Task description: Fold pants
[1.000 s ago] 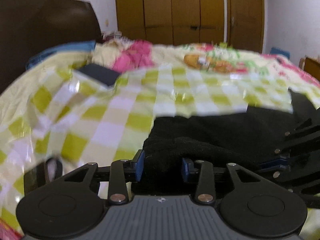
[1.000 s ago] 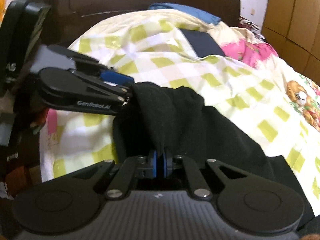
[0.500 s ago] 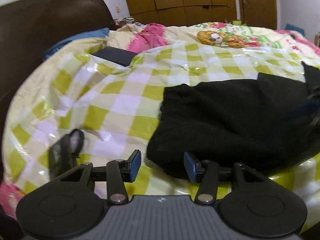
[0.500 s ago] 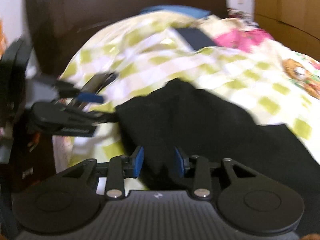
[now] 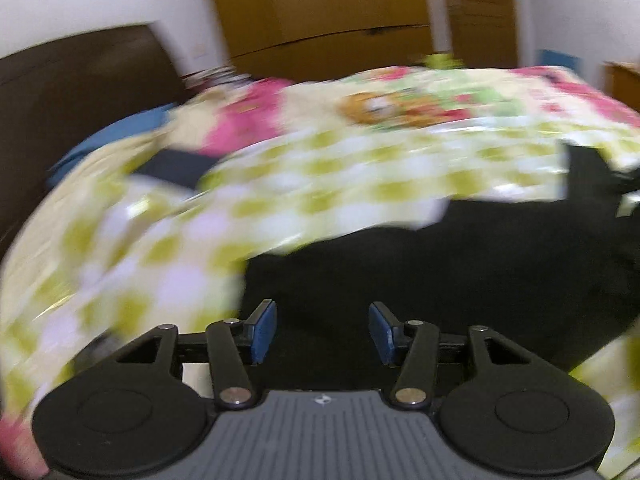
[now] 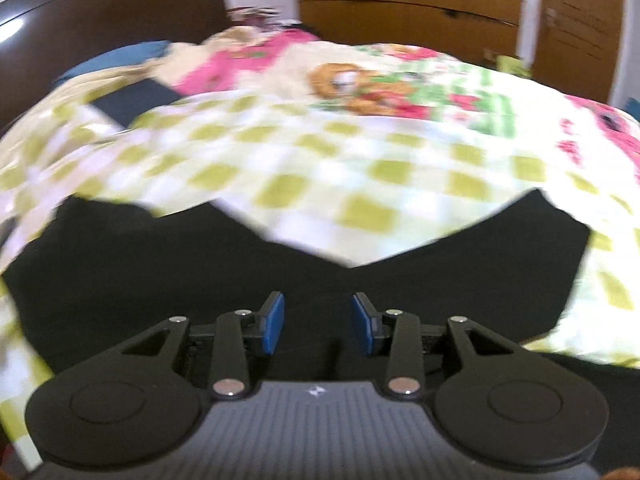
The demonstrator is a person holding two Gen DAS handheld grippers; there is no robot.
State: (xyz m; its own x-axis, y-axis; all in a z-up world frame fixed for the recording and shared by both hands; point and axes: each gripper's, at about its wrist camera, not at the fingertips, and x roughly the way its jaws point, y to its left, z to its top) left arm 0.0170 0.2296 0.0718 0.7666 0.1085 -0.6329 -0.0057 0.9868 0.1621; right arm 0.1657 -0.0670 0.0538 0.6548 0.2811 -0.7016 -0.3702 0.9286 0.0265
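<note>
Black pants (image 5: pixel 460 264) lie on a bed with a yellow-green checked cover (image 5: pixel 280 184). In the right wrist view the pants (image 6: pixel 160 264) spread across the lower frame with a V-shaped notch at their far edge. My left gripper (image 5: pixel 322 332) is open and empty, just above the near left part of the pants. My right gripper (image 6: pixel 319 322) is open and empty above the middle of the pants. Both views are blurred by motion.
A dark flat object (image 5: pixel 176 166) lies on the cover at the far left, by a pink cloth (image 5: pixel 248 124) and a blue pillow (image 5: pixel 112 136). A brown headboard (image 5: pixel 72 96) stands left. Wooden wardrobe doors (image 5: pixel 328 16) stand behind the bed.
Both grippers have let go of the pants, which now lie flat on the bed. Both jaws have opened wider. Both cameras have swung to the right, towards the wardrobe.
</note>
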